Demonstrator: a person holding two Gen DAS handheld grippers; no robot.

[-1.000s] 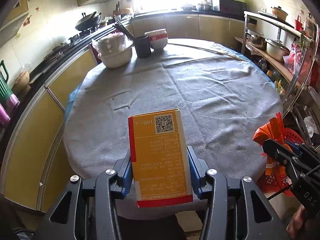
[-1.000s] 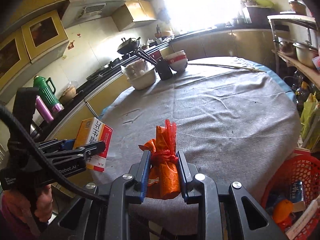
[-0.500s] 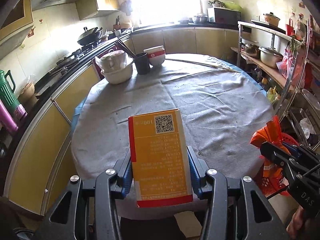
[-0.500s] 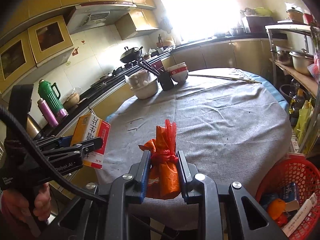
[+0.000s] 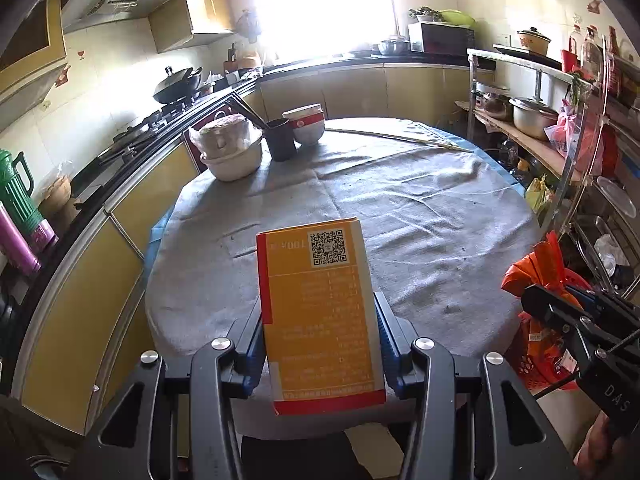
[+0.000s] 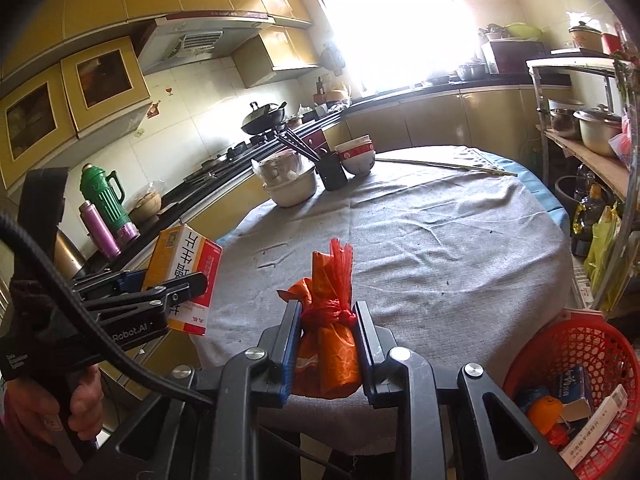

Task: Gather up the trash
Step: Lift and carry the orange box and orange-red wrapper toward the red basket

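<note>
Your orange packet [image 6: 328, 344] stood upright, clamped between the fingers of your right gripper [image 6: 326, 344], its long axis along them. The red basket [image 6: 596, 340] (already holding trash) lay low to that gripper's right, seemingly nearer it than your left gripper [image 5: 322, 344], which clenched the yellow carton [image 5: 320, 312] above the table [image 5: 420, 216] edge.

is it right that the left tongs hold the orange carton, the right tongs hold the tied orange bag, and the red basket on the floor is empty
Not quite: the red basket is not empty. The right wrist view shows boxes and an orange item already in it. The rest holds: the left tongs grip the orange carton, and the right tongs grip the tied orange bag.
</note>
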